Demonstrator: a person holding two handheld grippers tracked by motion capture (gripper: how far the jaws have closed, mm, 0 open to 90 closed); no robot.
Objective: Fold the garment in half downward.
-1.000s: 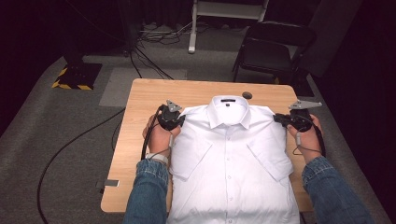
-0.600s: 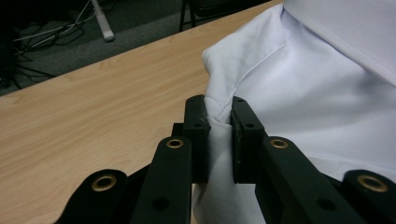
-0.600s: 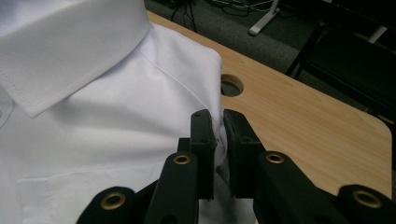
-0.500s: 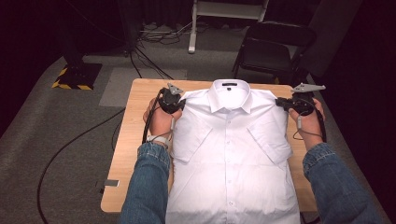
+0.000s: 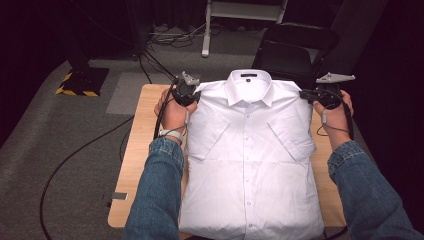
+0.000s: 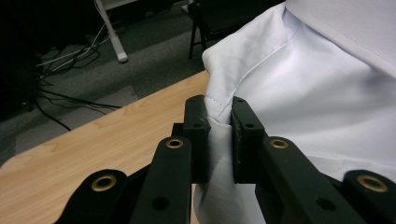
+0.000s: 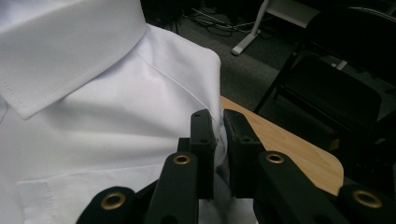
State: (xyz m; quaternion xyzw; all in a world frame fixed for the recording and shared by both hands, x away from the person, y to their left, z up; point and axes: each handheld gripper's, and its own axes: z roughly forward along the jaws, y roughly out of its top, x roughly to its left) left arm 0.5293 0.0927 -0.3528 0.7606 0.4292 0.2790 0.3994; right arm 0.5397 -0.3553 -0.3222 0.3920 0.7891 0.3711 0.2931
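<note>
Lying front-up along the wooden surface (image 5: 145,150), collar at the far edge: white short-sleeved shirt (image 5: 250,165), buttoned, sleeves folded in. Whole layout clear from the high view; pinched cloth seen up close from the gripper views. Left gripper (image 6: 218,126) fingers clamped on one shoulder seam, right gripper (image 7: 219,135) fingers clamped on the other.
</note>
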